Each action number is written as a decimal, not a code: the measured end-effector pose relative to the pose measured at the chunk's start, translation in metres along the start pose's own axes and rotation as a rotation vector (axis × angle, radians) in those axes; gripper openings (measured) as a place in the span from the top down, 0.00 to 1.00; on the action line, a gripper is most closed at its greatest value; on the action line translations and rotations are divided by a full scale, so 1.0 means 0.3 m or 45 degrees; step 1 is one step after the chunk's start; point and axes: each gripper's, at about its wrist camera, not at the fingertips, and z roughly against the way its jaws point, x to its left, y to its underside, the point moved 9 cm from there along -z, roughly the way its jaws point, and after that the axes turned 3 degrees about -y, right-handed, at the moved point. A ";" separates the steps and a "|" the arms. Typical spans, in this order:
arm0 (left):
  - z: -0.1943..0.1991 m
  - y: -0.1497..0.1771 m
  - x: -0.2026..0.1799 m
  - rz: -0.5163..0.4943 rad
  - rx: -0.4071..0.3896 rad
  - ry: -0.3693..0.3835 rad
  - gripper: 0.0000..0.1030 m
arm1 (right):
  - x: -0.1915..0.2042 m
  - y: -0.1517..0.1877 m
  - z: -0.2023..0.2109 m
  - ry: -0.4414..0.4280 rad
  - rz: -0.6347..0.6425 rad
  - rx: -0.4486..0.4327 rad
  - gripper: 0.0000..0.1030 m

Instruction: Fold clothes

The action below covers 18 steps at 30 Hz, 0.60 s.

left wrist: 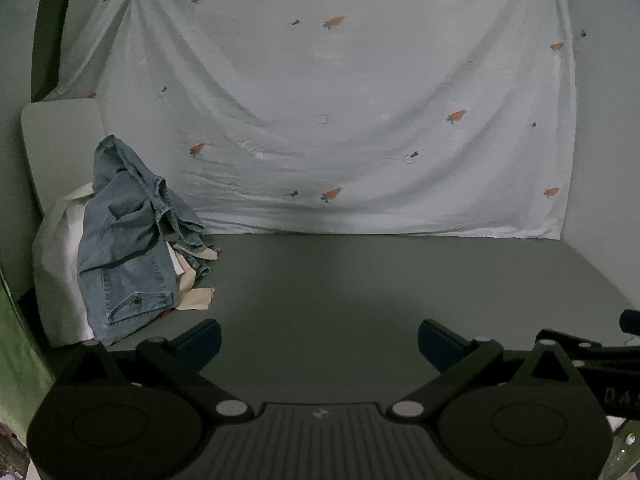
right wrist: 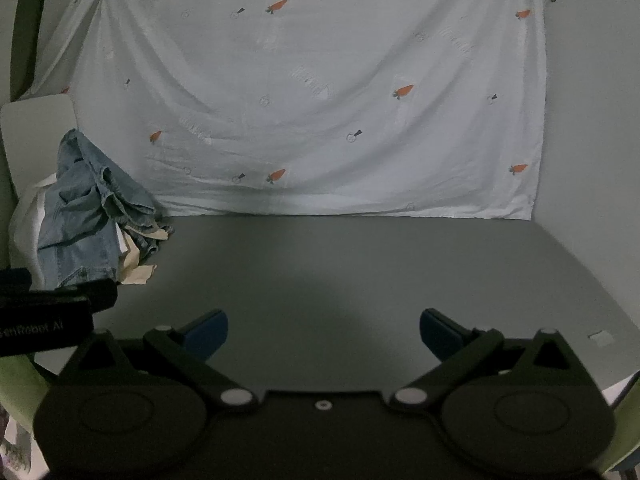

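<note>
Two wrist-camera views of a grey tabletop (left wrist: pixel 340 292) w/ a white sheet printed w/ small carrots (left wrist: pixel 340 100) hung behind its far edge.

Progress: judging by the scene, folding hasn't begun. All clothes sit in one crumpled pile (left wrist: pixel 128 248) at the far-left corner of the tabletop, leaning vs. a pale board (left wrist: pixel 60 144) that stands there. Top item is a blue denim garment (left wrist: pixel 120 240), bunched and draped, a buttoned pocket flap showing near its lower edge. Under it, white fabric (left wrist: pixel 56 256) and a beige piece (left wrist: pixel 196 298) that pokes out toward the table's middle; how many items in total can't be told. No folded stack is visible anywhere. The middle and right of the tabletop carry only a small pale tag or sticker (right wrist: pixel 601 337) near the right edge. Everything is left to do: pull one garment out, spread it flat, fold, repeat.

Pose: left gripper (left wrist: pixel 319 340) hovers low over the near edge, aimed at the far edge, blue-padded fingers spread wide, holding nothing. Right gripper (right wrist: pixel 323 330) sits just beside it to the right, same heading, also spread wide and empty. Each one's body shows at the edge of the other's view. Neither touches the clothes; pile is well apart, ahead-left of both.
</note>
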 end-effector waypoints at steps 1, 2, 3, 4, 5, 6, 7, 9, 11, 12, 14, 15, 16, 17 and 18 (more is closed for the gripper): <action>-0.003 -0.002 0.002 0.001 0.002 0.000 0.00 | -0.001 -0.001 0.000 0.000 0.001 0.000 0.00; -0.007 -0.004 0.005 0.001 0.004 0.000 0.00 | -0.002 -0.003 0.000 0.001 0.001 0.000 0.00; -0.010 -0.006 0.007 0.002 0.006 0.000 0.00 | -0.003 -0.004 0.000 0.001 0.002 0.000 0.00; -0.014 -0.008 0.010 0.002 0.008 0.000 0.00 | -0.004 -0.005 0.000 0.001 0.002 0.000 0.00; -0.017 -0.010 0.012 0.003 0.010 0.000 0.00 | -0.005 -0.007 0.000 0.002 0.003 -0.001 0.00; -0.020 -0.012 0.014 0.003 0.012 0.000 0.00 | -0.006 -0.008 0.000 0.002 0.003 -0.001 0.00; -0.008 -0.012 0.009 0.000 -0.006 0.000 0.00 | -0.007 -0.009 -0.002 0.002 0.004 -0.001 0.00; 0.000 -0.002 0.002 0.000 -0.024 0.005 0.00 | -0.006 -0.002 0.002 -0.002 0.001 0.003 0.00; -0.023 0.003 0.025 0.022 0.011 0.022 0.00 | -0.002 -0.007 -0.003 -0.002 -0.001 0.004 0.00; -0.037 0.009 0.044 0.031 0.026 0.032 0.00 | -0.003 -0.008 -0.003 -0.002 -0.001 0.004 0.00; -0.046 0.012 0.052 0.030 0.029 0.036 0.00 | 0.010 0.002 -0.012 0.007 -0.005 0.006 0.00; -0.050 0.013 0.057 0.030 0.029 0.038 0.00 | 0.012 0.003 -0.011 0.007 -0.005 0.006 0.00; -0.053 0.014 0.063 0.031 0.028 0.040 0.00 | 0.013 0.002 -0.010 0.008 -0.005 0.007 0.00; -0.057 0.016 0.070 0.031 0.027 0.043 0.00 | 0.014 0.003 -0.010 0.010 -0.005 0.008 0.00; -0.060 0.017 0.078 0.032 0.026 0.046 0.00 | 0.014 0.004 -0.009 0.011 -0.004 0.008 0.00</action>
